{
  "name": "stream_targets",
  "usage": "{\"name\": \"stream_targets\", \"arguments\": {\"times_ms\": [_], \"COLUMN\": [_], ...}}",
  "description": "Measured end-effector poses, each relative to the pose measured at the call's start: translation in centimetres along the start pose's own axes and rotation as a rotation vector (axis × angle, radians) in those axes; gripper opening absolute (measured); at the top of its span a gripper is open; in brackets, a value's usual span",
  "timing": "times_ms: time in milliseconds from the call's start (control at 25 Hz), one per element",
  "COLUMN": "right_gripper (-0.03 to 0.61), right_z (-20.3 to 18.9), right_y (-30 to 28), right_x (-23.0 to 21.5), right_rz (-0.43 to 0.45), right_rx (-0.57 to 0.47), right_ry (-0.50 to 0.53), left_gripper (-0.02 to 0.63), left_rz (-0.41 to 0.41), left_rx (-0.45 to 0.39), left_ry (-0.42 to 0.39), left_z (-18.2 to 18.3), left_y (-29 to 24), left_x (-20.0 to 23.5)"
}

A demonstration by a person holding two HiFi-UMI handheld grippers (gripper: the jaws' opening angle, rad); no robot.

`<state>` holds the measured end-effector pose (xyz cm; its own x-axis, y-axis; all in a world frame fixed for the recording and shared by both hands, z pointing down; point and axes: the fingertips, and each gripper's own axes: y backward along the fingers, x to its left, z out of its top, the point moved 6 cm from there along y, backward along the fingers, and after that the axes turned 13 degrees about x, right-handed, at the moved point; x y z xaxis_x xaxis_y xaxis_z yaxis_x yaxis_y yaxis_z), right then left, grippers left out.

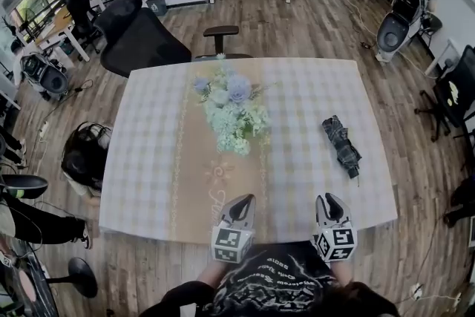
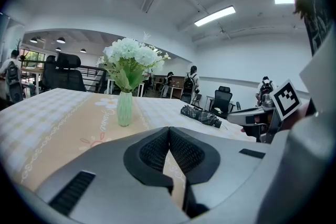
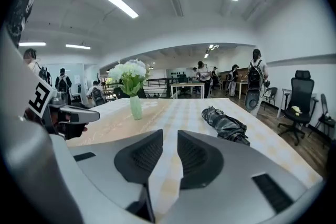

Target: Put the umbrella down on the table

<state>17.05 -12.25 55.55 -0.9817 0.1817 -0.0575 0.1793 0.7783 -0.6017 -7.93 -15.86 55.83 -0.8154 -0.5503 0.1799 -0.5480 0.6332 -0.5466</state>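
Umbrella point(image 1: 341, 145), folded into a crumpled dark plaid bundle, lies near the right edge of the checked-cloth table point(image 1: 148, 182). At the near edge, the left gripper point(image 1: 243, 200) has its ribbed jaws together; the right gripper point(image 1: 329, 200) stands slightly apart, empty.

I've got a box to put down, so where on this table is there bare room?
The left half of the table, from the flowers out to the edge, is bare. So is the strip between the flowers and the umbrella, and the far right corner beyond the umbrella. Only the middle is crowded, by the flowers.
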Motion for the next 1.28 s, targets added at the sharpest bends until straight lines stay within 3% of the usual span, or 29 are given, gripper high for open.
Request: {"name": "stream_targets", "arguments": {"times_ms": [240, 400, 560, 1280], "right_gripper": [0.011, 0.008, 0.008, 0.008], "right_z": [0.1, 0.6, 0.6, 1.4], "right_y": [-0.8, -1.2, -1.3, -2.1], "right_x": [1.5, 2.2, 1.7, 2.0], "right_rz": [0.008, 0.011, -0.02, -0.028], "right_rx": [0.028, 0.046, 0.05, 0.047], "right_ry": [0.029, 0.091, 0.054, 0.084], "left_gripper": [0.02, 0.02, 0.02, 0.019], "left_rz": [-0.031, -0.022, -0.018, -0.039], "left_rx": [0.037, 0.036, 0.025, 0.016], "left_ry": [0.002, 0.023, 0.03, 0.017], "left_z": [-0.4, -0.4, -0.6, -0.1], "left_y": [-0.3, -0.2, -0.1, -0.4], "left_x": [0.3, 0.7, 1.1, 1.3]}}
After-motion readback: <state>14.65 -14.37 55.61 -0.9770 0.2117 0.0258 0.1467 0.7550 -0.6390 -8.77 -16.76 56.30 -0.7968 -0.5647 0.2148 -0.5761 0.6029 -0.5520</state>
